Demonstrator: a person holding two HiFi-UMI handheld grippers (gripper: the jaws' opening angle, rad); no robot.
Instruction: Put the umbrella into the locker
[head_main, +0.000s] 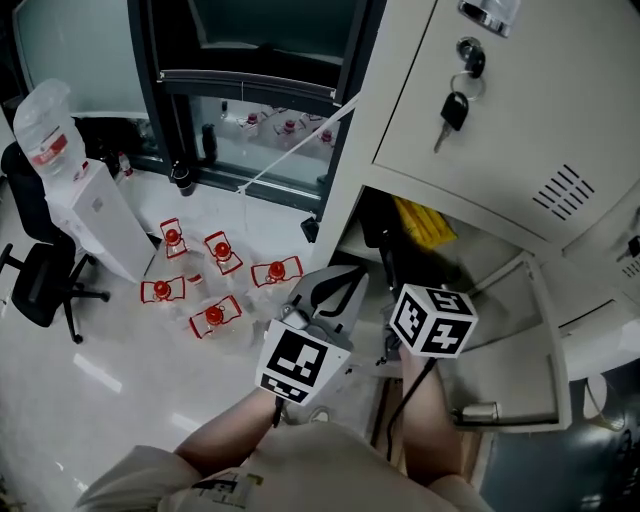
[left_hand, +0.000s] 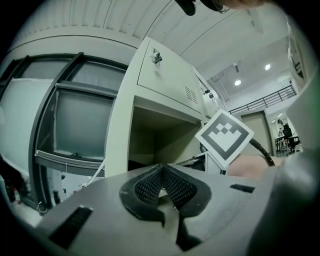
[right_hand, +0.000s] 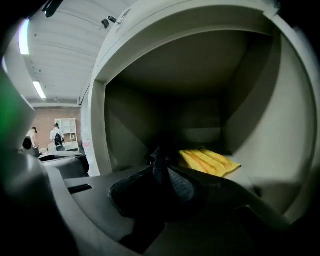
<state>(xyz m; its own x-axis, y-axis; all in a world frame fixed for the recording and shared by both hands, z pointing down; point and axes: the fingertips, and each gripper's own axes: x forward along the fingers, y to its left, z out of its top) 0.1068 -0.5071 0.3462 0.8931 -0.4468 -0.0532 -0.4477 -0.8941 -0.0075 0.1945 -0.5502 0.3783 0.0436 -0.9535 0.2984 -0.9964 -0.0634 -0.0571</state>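
The grey locker (head_main: 480, 190) has one open compartment (right_hand: 200, 100) in front of me. A slim black umbrella (right_hand: 159, 152) runs forward from my right gripper (right_hand: 161, 169) into that compartment, and the jaws are shut on it. In the head view the umbrella (head_main: 384, 255) shows as a dark shaft inside the opening, ahead of the right gripper's marker cube (head_main: 432, 320). My left gripper (left_hand: 161, 170) is just left of the opening; its pads meet at the tips with nothing between them. In the head view it (head_main: 333, 292) sits beside the locker's left post.
A folded yellow thing (right_hand: 207, 161) lies on the compartment floor at the right (head_main: 425, 222). The compartment's door (head_main: 515, 360) hangs open to the right. Keys (head_main: 455, 105) dangle from the upper door. Red-capped bottles (head_main: 215, 280), a water dispenser (head_main: 95, 210) and a chair (head_main: 40, 280) stand at left.
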